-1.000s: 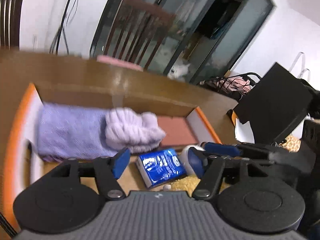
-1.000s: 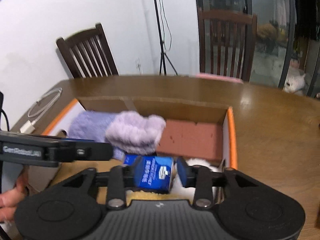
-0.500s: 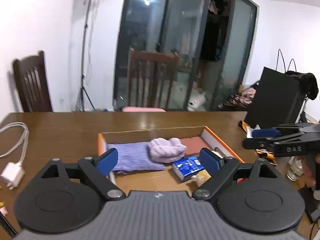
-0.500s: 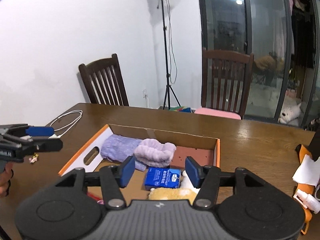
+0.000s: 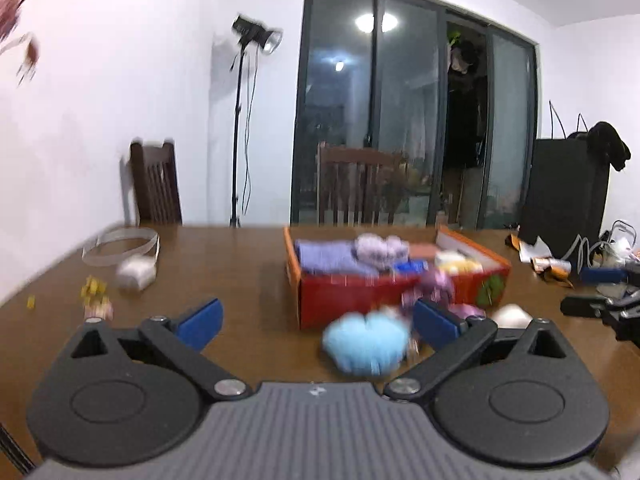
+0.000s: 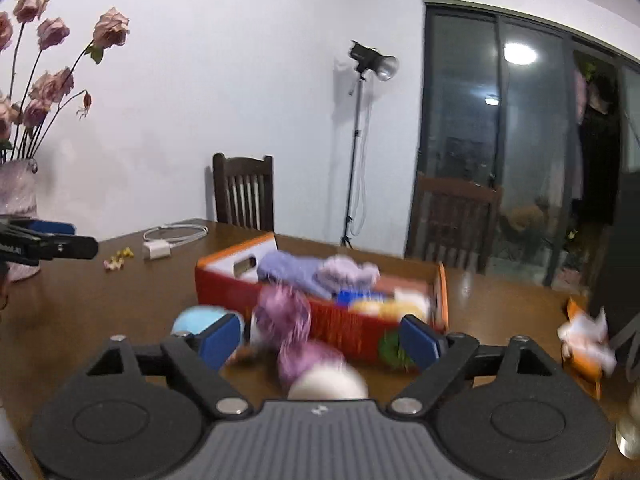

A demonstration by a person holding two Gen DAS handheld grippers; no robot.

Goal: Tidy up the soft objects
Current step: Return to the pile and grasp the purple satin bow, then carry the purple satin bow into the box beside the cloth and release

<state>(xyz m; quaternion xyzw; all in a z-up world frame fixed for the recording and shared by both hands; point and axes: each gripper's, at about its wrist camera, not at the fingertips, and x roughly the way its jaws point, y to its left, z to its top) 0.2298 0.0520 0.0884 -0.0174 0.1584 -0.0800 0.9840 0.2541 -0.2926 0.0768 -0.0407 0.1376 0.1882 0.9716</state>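
An orange-red cardboard box (image 5: 344,296) (image 6: 224,292) stands on the brown table. It holds a lilac towel (image 5: 328,258), a fluffy lilac piece (image 5: 380,248) (image 6: 348,272), a blue pack (image 5: 412,267) and a yellow plush (image 5: 460,266). On the table in front of it lie a light blue fluffy toy (image 5: 366,344) (image 6: 196,320), purple plush pieces (image 5: 434,286) (image 6: 284,316) and a white ball (image 6: 328,386), all blurred. My left gripper (image 5: 316,320) and right gripper (image 6: 322,338) hang back from the box with their jaws opening wide, gripping nothing.
A white charger with its cable (image 5: 134,272) (image 6: 160,248) and small yellow and pink bits (image 5: 94,292) lie at the left. A vase of dried roses (image 6: 16,200) stands far left. An orange-white packet (image 6: 588,336) lies at the right. Chairs (image 6: 244,192) line the far side.
Both grippers have drawn back from inside the box to well in front of it and opened wider. The right gripper let go of the blue pack, which stays in the box.
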